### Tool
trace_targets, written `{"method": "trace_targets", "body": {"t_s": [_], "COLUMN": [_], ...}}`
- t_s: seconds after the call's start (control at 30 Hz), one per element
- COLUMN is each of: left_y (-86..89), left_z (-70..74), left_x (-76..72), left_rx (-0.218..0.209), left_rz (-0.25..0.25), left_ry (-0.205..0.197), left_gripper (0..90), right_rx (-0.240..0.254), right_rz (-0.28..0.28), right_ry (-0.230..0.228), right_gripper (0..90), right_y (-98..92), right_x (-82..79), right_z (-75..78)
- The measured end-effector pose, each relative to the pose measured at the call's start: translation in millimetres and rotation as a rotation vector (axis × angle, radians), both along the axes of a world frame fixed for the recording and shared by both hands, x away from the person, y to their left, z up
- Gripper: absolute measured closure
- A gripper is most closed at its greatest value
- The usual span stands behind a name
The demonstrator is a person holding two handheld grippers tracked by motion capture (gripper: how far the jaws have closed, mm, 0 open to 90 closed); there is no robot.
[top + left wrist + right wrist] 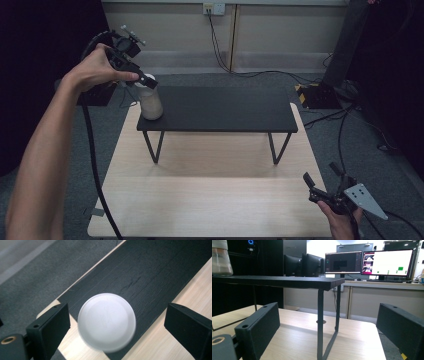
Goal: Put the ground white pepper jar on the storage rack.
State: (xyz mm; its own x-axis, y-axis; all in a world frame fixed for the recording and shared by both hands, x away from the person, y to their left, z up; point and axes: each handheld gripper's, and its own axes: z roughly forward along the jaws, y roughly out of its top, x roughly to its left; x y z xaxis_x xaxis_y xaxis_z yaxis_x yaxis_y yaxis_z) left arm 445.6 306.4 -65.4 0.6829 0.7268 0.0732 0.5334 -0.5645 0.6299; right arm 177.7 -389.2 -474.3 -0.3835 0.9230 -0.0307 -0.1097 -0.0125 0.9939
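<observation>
**Left gripper over a white jar on the black shelf**

Black jaws of the left gripper [117, 332] rise from the bottom of the left gripper view, spread wide apart, with the round white lid of a jar [107, 322] between them and below. Neither jaw touches the lid; a clear gap shows on each side. The camera looks straight down on the jar, which stands at a corner of a black shelf [155, 272], with the pale wooden table [197, 287] showing past the shelf's edges and grey carpet [30, 285] beyond.

From the high view, the left hand [97, 67] holds its gripper [148, 80] just above the top of the jar [150, 102]. The jar stands upright at the left end of the shelf [220, 110], a low black board on thin metal legs placed across the far half of the table [210, 200].

Near the table's right front corner, the right hand [342, 220] holds the right gripper [309, 184] low, with its grey three-cornered plate on top. In the right gripper view its jaws stand wide apart with nothing between them, aimed level under the shelf [287, 281] toward one of its legs [320, 322]. The jar [221, 258] appears at the upper left of that view, resting on the shelf top. Lit monitors [387, 262] stand on a desk behind.
</observation>
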Motion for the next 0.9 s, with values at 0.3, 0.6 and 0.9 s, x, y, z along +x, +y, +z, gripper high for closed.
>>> {"method": "trace_targets", "body": {"t_s": [0.3, 0.6, 0.9], "left_y": [20.0, 41.1, 55.7], "left_z": [8.9, 12.5, 7.2], "left_x": [-57.3, -110.7, -148.3], "left_rx": [-0.049, -0.083, -0.105], "left_rz": [-0.023, -0.029, -0.049], "left_ry": [-0.101, -0.192, -0.243], "left_gripper": [5.9, 5.3, 4.4], "right_rx": [0.000, 0.003, 0.002], "right_rz": [0.001, 0.003, 0.004], "right_ry": [-0.005, 0.002, 0.003], "right_gripper": [4.4, 4.6, 4.6], "right_y": [1.4, 3.0, 4.0], "right_x": [-0.3, 0.2, 0.4], "right_z": [0.5, 0.7, 0.4]}}
